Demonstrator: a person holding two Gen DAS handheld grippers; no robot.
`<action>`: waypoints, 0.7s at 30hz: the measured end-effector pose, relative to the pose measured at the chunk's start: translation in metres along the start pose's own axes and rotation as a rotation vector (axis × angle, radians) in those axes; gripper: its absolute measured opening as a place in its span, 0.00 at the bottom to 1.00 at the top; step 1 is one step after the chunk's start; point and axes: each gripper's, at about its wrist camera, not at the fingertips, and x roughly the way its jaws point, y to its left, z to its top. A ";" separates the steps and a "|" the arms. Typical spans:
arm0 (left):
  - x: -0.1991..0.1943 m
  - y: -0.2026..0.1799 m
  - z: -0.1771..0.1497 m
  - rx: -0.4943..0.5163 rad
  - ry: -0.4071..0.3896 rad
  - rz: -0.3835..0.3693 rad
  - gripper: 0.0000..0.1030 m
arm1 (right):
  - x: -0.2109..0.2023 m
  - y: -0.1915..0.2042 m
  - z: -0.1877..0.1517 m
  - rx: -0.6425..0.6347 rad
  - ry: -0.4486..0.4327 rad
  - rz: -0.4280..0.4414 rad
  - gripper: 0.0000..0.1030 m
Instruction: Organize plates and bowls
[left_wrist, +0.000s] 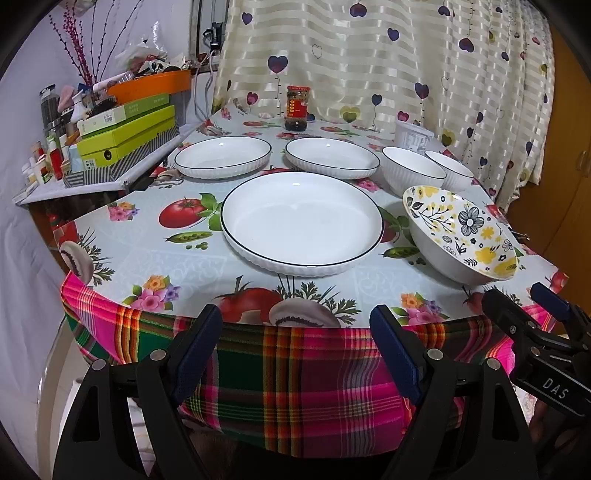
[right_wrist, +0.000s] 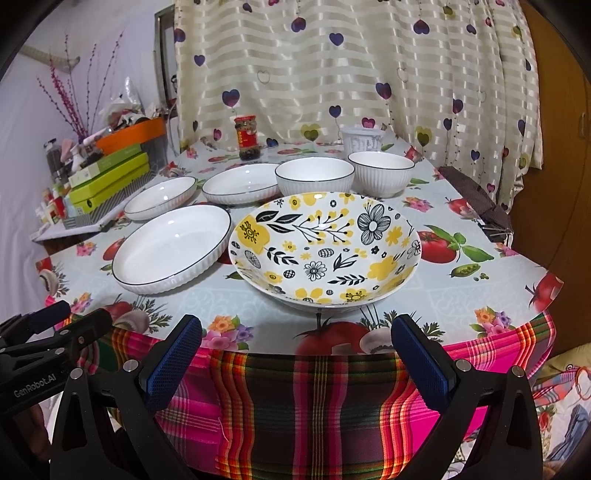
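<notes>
Both tools hang just off the near edge of the counter (left_wrist: 122, 254), level with its plaid skirt. The left tool (left_wrist: 295, 332) has its blue-padded fingers spread wide with nothing between them; the right tool (right_wrist: 296, 341) is just as wide and just as bare.

Straight ahead of the left tool sits the big plate (left_wrist: 302, 221), white with a dark rim, flat on the cloth. Beyond it, two more plates side by side: the left plate (left_wrist: 223, 157) and the middle plate (left_wrist: 332, 158). Off to that tool's right stand two white ribbed bowls, the near bowl (left_wrist: 413, 171) and the far bowl (left_wrist: 448, 170), touching or nearly so. The floral bowl (left_wrist: 461, 236) is nearest on its right; from here it looks tilted, mouth toward the camera.

The right wrist view puts that floral bowl dead ahead, showing its whole yellow-and-black flowered inside, which the left view cuts short. It alone shows a brown clip-like thing (right_wrist: 476, 199) at the counter's right edge. The left view alone gives a fuller look at the green boxes (left_wrist: 125, 136) on the side shelf.

Writing: "DAS" on the right tool's body seen from the left view, "GenRobot.AI" on the left tool's body seen from the right. A red-labelled jar (left_wrist: 296, 108) and a white tub (left_wrist: 413, 136) stand far ahead by the curtain; their labels are too small to read.
</notes>
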 end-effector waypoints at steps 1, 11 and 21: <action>0.000 0.000 0.000 -0.001 0.001 0.001 0.80 | 0.000 0.001 0.000 -0.002 0.001 0.000 1.00; 0.003 0.004 0.002 -0.003 0.004 0.000 0.80 | -0.001 0.004 0.001 -0.009 -0.007 0.001 1.00; 0.003 0.009 0.013 -0.009 -0.011 -0.038 0.80 | -0.007 -0.001 0.013 -0.009 -0.048 0.004 1.00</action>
